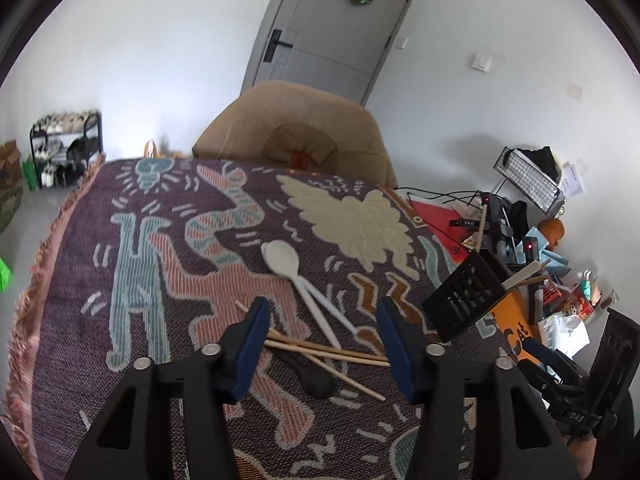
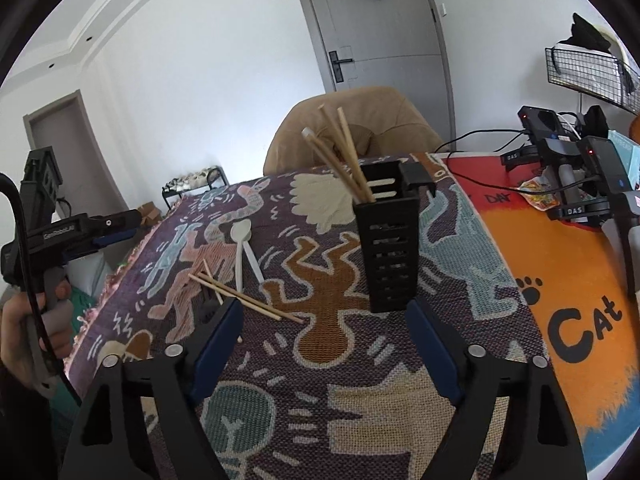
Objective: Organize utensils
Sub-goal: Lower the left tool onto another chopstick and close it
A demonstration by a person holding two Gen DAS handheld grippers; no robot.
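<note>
The left gripper (image 1: 320, 330) hovers jaws apart, empty, above loose chopsticks (image 1: 332, 354) and two white spoons (image 1: 304, 284) at centre frame. The right gripper (image 2: 324, 330), also gaping and empty, faces the black slotted holder (image 2: 387, 240) at centre, which holds chopsticks upright.

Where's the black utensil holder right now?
Right wrist view: the black utensil holder stands upright on the patterned cloth, centre-right, chopsticks inside, right of the loose white spoons.
</note>
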